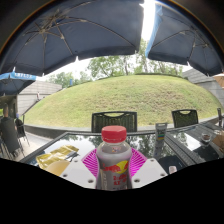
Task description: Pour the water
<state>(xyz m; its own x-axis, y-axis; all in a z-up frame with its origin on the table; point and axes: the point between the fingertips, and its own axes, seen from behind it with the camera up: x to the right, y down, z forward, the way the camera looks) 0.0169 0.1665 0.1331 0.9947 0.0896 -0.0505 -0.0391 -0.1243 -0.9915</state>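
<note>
Bottle (pixel 114 158), red-capped and upright, is standing between the gripper (pixel 114 168) fingers, whose pink pads (pixel 91 162) are hugging its sides, seemingly pinching it above the glass table (pixel 180 150) so it can be carried and tipped for pouring; no receiving cup is showing clearly.

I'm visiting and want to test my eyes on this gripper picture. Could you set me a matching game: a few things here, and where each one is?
Things:
1. bottle
2. umbrellas
3. chair
4. grassy hill

Places:
a. overhead, above the table
b. between the gripper's fingers
c. far off, behind the chairs
d. beyond the glass table, just behind the bottle

Pairs: 1-b, 2-a, 3-d, 4-c
</note>
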